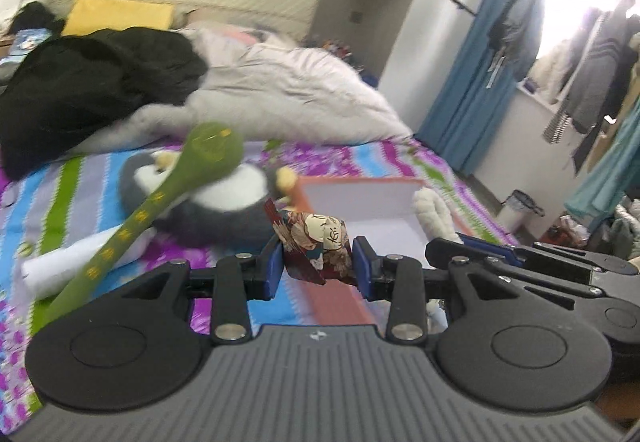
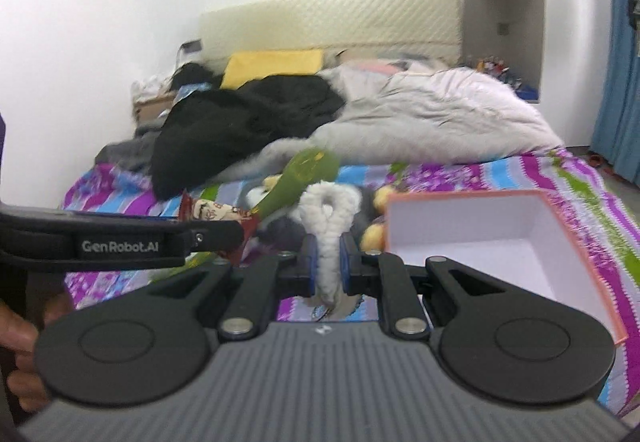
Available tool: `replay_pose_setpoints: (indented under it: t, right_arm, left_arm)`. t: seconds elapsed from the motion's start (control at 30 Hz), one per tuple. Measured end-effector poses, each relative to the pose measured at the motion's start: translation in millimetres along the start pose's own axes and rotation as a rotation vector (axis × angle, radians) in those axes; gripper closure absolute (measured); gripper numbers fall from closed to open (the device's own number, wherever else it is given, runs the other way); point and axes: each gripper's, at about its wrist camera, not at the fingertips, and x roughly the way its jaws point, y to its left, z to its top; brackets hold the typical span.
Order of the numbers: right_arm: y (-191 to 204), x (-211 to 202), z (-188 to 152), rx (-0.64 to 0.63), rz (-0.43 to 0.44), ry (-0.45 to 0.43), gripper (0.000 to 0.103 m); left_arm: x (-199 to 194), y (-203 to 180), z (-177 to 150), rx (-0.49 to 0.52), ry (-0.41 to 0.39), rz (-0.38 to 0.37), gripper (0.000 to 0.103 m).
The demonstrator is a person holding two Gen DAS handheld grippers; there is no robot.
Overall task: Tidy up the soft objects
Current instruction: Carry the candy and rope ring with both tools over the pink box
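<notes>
My left gripper [image 1: 318,262] is shut on a small patterned cloth pouch [image 1: 320,242] in red, cream and teal, held above the striped bedsheet [image 1: 92,178]. Close on its right, my right gripper [image 2: 329,262] is shut on a white fluffy plush [image 2: 326,226]; that plush [image 1: 434,212] also shows in the left wrist view. Behind both lies a grey and white penguin plush [image 1: 224,202]. A long green snake plush [image 1: 216,150] with yellow marks slants across it. An open white box with an orange rim [image 2: 476,230] sits on the bed to the right.
A black garment [image 1: 100,86] and a crumpled pale duvet [image 1: 288,90] fill the far half of the bed, with a yellow pillow [image 1: 120,16] at the headboard. A white paper roll [image 1: 80,262] lies at left. Blue curtain [image 1: 472,82], hanging clothes and a white bin [image 1: 520,206] stand right.
</notes>
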Motion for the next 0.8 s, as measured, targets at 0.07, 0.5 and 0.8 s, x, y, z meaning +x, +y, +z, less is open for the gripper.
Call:
replay_pose_setpoints:
  t: [0.07, 0.5, 0.8]
  right_arm:
    - [-13, -3, 5, 0.012, -0.025, -0.013, 0.088]
    - [-110, 24, -13, 0.141, -0.175, 0.071, 0.088]
    - [-170, 79, -50, 0.222, -0.214, 0.226, 0.087]
  left_arm:
    - [10, -13, 7, 0.007, -0.003, -0.027, 0.061]
    - [119, -74, 9, 0.09, 0.134, -0.126, 0.061]
    - [221, -75, -14, 0.084, 0.296, -0.107, 0.061]
